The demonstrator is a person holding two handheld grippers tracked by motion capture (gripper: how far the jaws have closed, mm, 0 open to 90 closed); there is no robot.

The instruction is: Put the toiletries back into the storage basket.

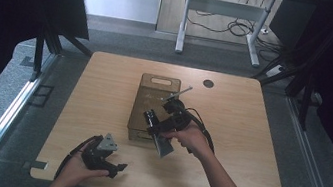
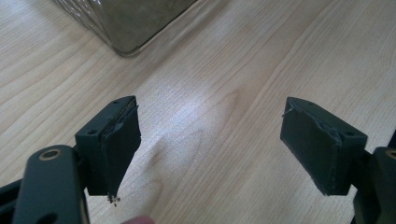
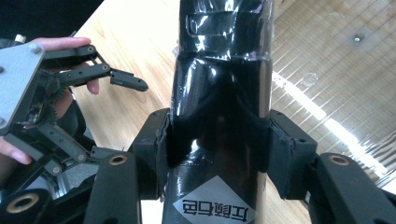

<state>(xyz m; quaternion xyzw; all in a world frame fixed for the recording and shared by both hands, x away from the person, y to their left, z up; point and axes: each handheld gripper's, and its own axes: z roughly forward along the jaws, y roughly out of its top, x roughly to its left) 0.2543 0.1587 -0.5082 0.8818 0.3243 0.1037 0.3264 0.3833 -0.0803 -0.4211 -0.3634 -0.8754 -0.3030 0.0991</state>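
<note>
Jaws of right gripper (image 3: 217, 140) around black bottle (image 3: 219, 93), white label (image 3: 215, 207) unreadable.

The clear tray (image 1: 142, 120) stands mid-table, with bare wooden tabletop (image 1: 246, 151) free on its left, right and near sides

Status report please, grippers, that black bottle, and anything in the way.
Right gripper shut on black bottle, held over the clear bin. Left gripper open, empty, above bare table. Nothing seen between bottle and bin.

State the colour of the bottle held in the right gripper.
Glossy black bottle with a white label; the right gripper view shows it best.
</note>
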